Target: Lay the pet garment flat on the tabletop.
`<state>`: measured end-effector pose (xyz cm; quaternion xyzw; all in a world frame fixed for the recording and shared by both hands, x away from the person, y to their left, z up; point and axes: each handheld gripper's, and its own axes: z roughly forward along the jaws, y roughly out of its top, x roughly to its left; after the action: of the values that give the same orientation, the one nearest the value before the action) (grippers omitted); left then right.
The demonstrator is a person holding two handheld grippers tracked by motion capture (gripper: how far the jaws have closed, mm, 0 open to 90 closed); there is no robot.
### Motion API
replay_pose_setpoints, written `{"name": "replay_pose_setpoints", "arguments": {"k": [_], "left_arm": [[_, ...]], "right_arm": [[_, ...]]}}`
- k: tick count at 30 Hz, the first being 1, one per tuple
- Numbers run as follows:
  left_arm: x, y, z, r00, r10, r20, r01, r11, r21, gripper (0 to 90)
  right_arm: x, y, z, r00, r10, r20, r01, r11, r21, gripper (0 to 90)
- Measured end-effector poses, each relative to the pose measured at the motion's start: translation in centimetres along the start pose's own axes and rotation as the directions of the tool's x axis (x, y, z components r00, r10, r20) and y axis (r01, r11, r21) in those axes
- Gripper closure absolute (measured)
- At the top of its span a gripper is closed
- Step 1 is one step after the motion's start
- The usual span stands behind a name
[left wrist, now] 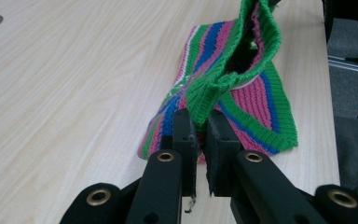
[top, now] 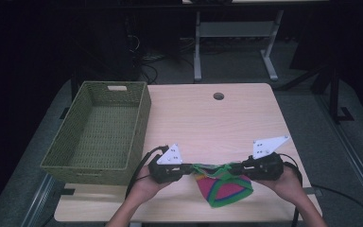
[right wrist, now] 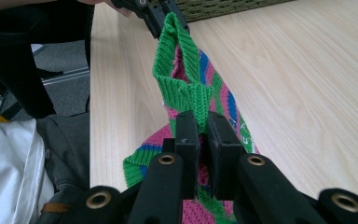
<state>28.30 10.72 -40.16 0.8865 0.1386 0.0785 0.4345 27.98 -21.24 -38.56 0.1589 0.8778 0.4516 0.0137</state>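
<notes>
A knitted piece (top: pixel 224 188) with green, pink and blue stripes hangs low over the table's front edge, stretched between both grippers by its green rim. My left gripper (top: pixel 187 169) is shut on the rim's left end; in the left gripper view the green rim (left wrist: pixel 223 79) runs from between my jaws at the gripper (left wrist: pixel 202 122). My right gripper (top: pixel 234 169) is shut on the rim's right end, and in the right gripper view the green band (right wrist: pixel 186 88) is pinched at the gripper (right wrist: pixel 202 122). The piece's lower part (left wrist: pixel 256 107) lies on the table.
An empty olive woven basket (top: pixel 142 118) stands on the left part of the light wooden table (top: pixel 208 123). A round cable hole (top: pixel 218 96) sits near the table's far edge. A person's hands hold both grippers at the front edge.
</notes>
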Motion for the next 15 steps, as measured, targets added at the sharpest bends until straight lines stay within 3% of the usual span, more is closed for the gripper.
{"name": "replay_pose_setpoints", "arguments": {"k": [15], "left_arm": [[1.4, 1.9, 0.1, 0.9998, 0.012, -0.015, -0.011, 0.9997, 0.020, 83.8]], "right_arm": [[-0.3, 0.8, -0.5, 0.9998, 0.000, 0.018, 0.000, 1.000, -0.002, 83.5]]}}
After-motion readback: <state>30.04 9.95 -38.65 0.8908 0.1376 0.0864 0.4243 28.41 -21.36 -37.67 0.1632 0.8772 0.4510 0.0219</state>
